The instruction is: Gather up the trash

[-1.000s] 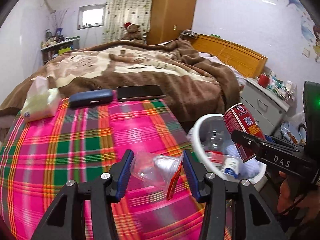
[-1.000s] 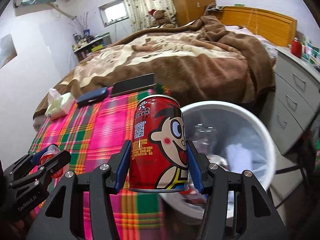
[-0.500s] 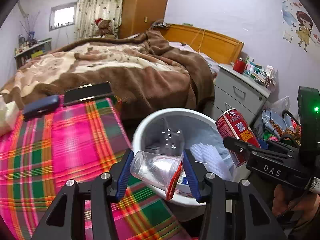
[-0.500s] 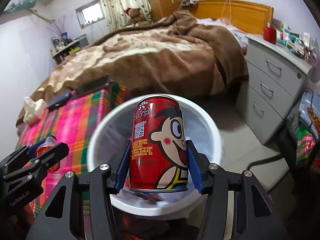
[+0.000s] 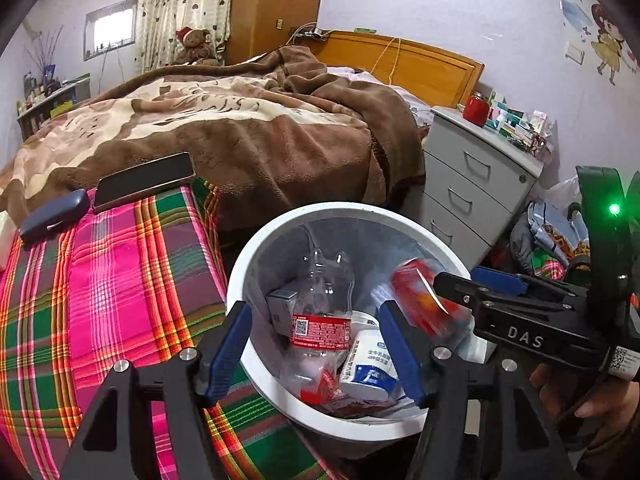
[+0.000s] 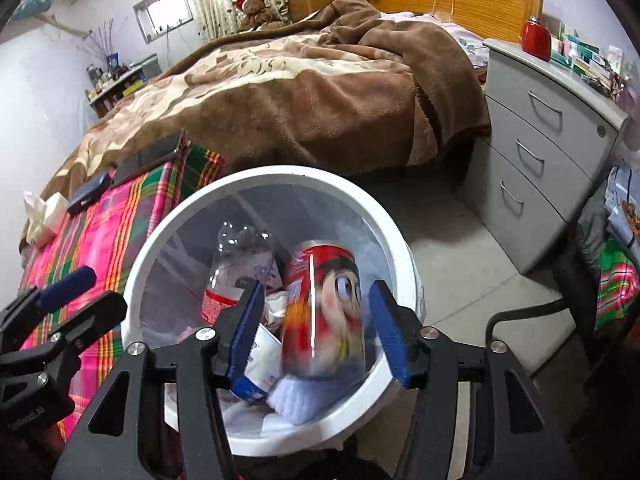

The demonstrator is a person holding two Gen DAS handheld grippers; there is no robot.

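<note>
A white trash bin (image 5: pixel 256 256) (image 6: pixel 256 176) stands below both grippers, holding a clear bottle (image 5: pixel 320 280) (image 6: pixel 240 248), a white tub (image 5: pixel 372 364) and other litter. My left gripper (image 5: pixel 314 344) hangs over the bin with its jaws opening and nothing between them. Its fingers (image 6: pixel 60 292) show at the left of the right wrist view. My right gripper (image 6: pixel 316 330) is over the bin too, jaws opening. The red cartoon can (image 6: pixel 324 312) (image 5: pixel 420 300) is blurred between its pads, with a gap on each side. A clear cup with a red strip (image 5: pixel 316 384) seems to lie among the litter.
A pink and green plaid cloth (image 5: pixel 100 300) lies left of the bin, with a dark phone (image 5: pixel 144 180), a blue case (image 5: pixel 52 212) and tissues (image 6: pixel 40 216) at its far end. Behind is a bed with a brown blanket (image 5: pixel 240 132). A grey drawer unit (image 5: pixel 472 184) stands right.
Both grippers moved from over the plaid cloth to over the bin and opened. The clear cup has left the left jaws. The red can has come loose from the right pads.
</note>
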